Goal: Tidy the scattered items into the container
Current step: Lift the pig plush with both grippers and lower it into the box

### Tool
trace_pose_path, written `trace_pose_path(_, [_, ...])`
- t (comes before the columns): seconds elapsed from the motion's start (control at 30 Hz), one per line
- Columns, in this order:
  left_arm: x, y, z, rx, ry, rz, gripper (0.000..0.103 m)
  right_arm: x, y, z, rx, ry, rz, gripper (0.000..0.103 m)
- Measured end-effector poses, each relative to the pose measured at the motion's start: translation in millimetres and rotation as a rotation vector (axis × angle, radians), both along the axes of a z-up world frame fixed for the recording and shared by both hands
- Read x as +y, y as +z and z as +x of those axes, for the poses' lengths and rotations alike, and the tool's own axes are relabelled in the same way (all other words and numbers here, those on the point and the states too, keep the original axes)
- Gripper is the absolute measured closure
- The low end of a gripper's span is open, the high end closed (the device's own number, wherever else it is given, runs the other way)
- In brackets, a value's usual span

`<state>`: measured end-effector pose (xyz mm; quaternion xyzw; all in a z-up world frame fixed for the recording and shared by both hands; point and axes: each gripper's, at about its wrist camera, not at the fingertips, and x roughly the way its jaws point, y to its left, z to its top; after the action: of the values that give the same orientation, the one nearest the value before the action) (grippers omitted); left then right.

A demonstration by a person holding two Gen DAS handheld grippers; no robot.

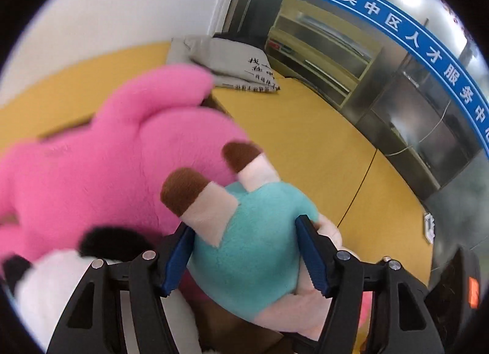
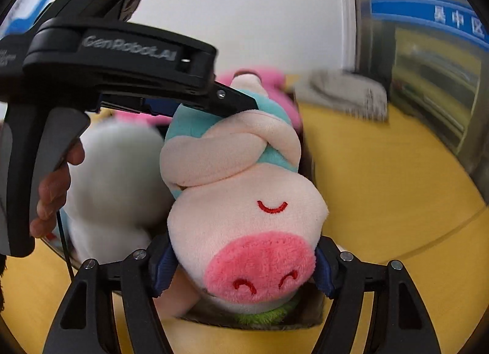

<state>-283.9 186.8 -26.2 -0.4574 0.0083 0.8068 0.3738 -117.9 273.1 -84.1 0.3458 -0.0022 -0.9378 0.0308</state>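
A plush pig in a teal outfit (image 1: 250, 247) with brown-tipped legs is clamped at its body between the blue pads of my left gripper (image 1: 244, 250). In the right wrist view the pig's head (image 2: 244, 231) hangs upside down, snout toward the camera, and my right gripper (image 2: 241, 265) is shut on the head. The left gripper's body (image 2: 116, 57) reaches in from the upper left. The pig is over a cardboard box (image 2: 308, 317) that holds a big pink plush (image 1: 101, 164) and a white and black plush (image 1: 61, 286).
The box stands on a yellow table (image 1: 305, 140). A folded grey cloth bag (image 1: 232, 67) lies at the table's far end by the white wall. A glass partition with a blue banner (image 1: 428, 57) runs along the right. A green plush bit (image 2: 262, 317) shows under the pig.
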Motion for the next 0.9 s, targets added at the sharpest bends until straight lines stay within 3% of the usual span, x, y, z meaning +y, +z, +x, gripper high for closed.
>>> trace_pose_path(0.17, [-2, -13, -6, -0.051, -0.039, -0.003, 0.031, -6, 0, 12, -0.064, 0.039, 0.051, 0.022])
trace_pose_path(0.3, [8, -20, -7, -0.061, -0.052, -0.044, 0.024, 22, 22, 20, -0.108, 0.073, -0.111, 0.021])
trace_pose_path(0.4, [15, -27, -4, -0.045, -0.051, -0.077, 0.018, 43, 57, 33, -0.009, 0.068, -0.121, 0.021])
trace_pose_path(0.47, [15, -30, -7, -0.061, -0.048, -0.069, 0.017, 41, 67, 27, -0.012, 0.097, -0.116, 0.027])
trace_pose_path(0.5, [14, -31, -9, -0.07, -0.049, -0.068, 0.017, 34, 62, 18, -0.055, 0.133, -0.091, 0.039])
trace_pose_path(0.57, [14, -35, -8, -0.067, -0.056, -0.099, 0.017, 14, 39, 4, -0.166, 0.176, -0.022, 0.052])
trace_pose_path(0.63, [11, -35, -7, -0.06, -0.054, -0.09, 0.017, 2, 23, 0, -0.193, 0.199, -0.003, 0.051])
trace_pose_path(0.73, [4, -19, -2, -0.019, -0.044, -0.069, 0.019, 4, 22, 0, -0.203, 0.197, -0.028, 0.051])
trace_pose_path(0.87, [-18, 13, 1, 0.076, 0.026, 0.049, 0.019, 10, 19, 0, -0.212, 0.212, -0.057, 0.051])
trace_pose_path(0.9, [-17, 13, -1, 0.083, 0.038, 0.03, 0.019, 10, 20, 2, -0.212, 0.212, -0.063, 0.051])
